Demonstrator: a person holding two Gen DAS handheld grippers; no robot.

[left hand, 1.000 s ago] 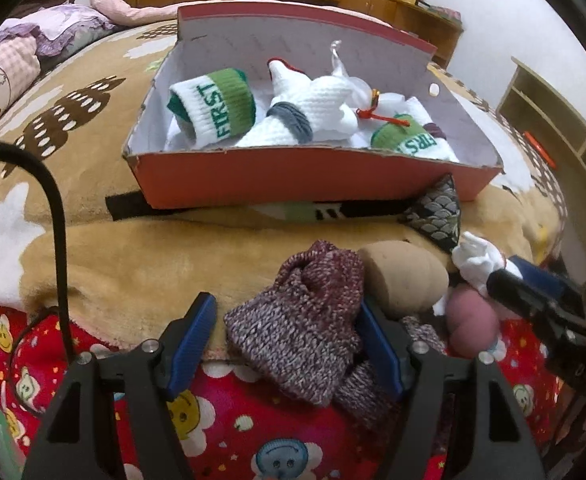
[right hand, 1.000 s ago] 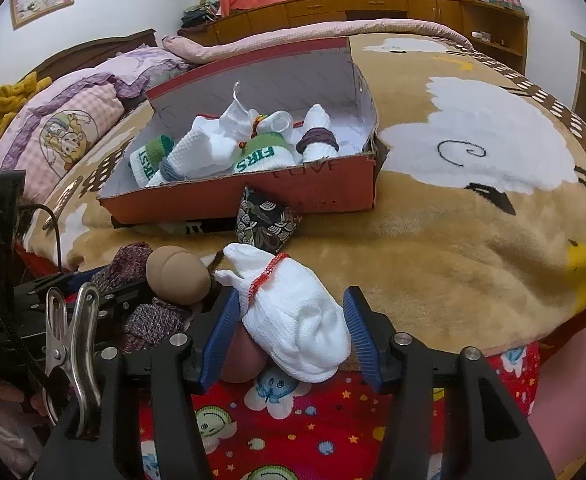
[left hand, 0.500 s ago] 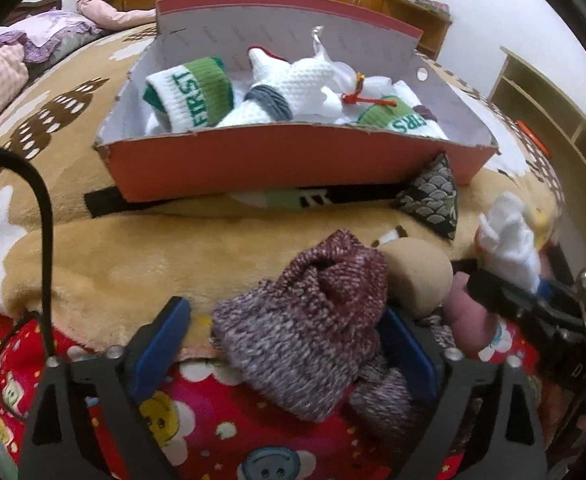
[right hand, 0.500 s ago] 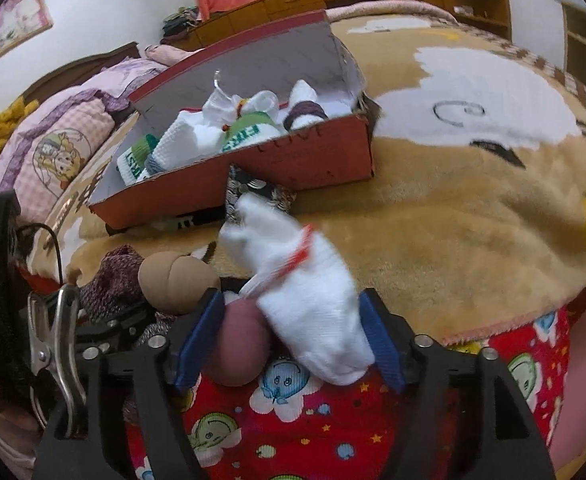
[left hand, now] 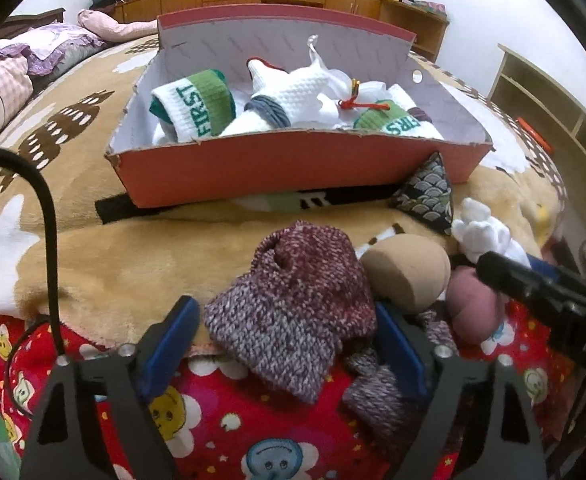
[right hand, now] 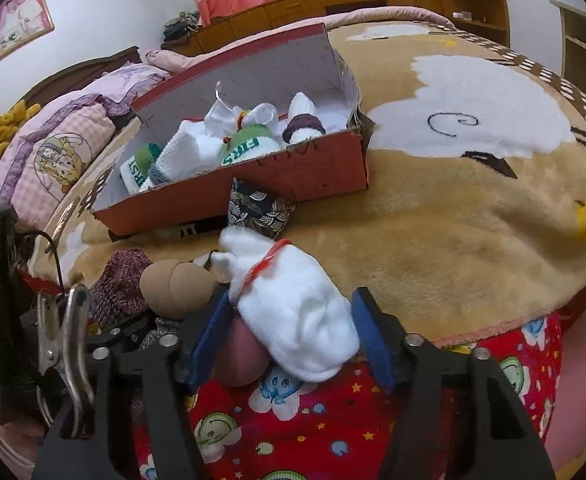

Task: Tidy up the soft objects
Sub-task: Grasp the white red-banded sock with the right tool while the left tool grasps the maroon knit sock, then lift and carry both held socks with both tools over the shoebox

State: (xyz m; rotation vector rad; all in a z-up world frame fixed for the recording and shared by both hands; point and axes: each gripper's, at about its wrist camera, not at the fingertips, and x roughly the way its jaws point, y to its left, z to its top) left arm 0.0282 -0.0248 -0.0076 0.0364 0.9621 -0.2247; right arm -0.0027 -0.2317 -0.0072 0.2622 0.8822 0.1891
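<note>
My left tool [left hand: 289,344] has its blue pads spread apart around a maroon knitted sock bundle [left hand: 293,304]; the right pad looks to touch the knit, the left pad shows a gap, so I judge it not clamped. My right tool [right hand: 293,332] likewise stands apart on either side of a white sock bundle [right hand: 297,316] tied with red thread, and I cannot tell whether either pad presses it. Both bundles lie at the near edge of the bed, where the tan blanket [right hand: 453,240] gives way to the red patterned sheet [right hand: 293,420].

Just left of my right tool, under the white bundle, sits a pink rolled sock [right hand: 239,354], and a little further left a tan rolled sock [right hand: 177,286], touching the maroon one. Beyond the white bundle, a dark patterned pouch [right hand: 259,210] leans against the front wall of the red cardboard box [left hand: 293,164]. Farther still, inside the box, are the sorted pieces: green-and-white socks [left hand: 197,106] and white rolled ones.

I judge this to be the pick-up step, with two bundles lined up for grasping. The next move calls for closing each tool firmly on the bundle's middle, lifting clear of the neighbours so the tan and pink rolls are not dragged, then carrying forward over the box's front wall to an open spot inside.
</note>
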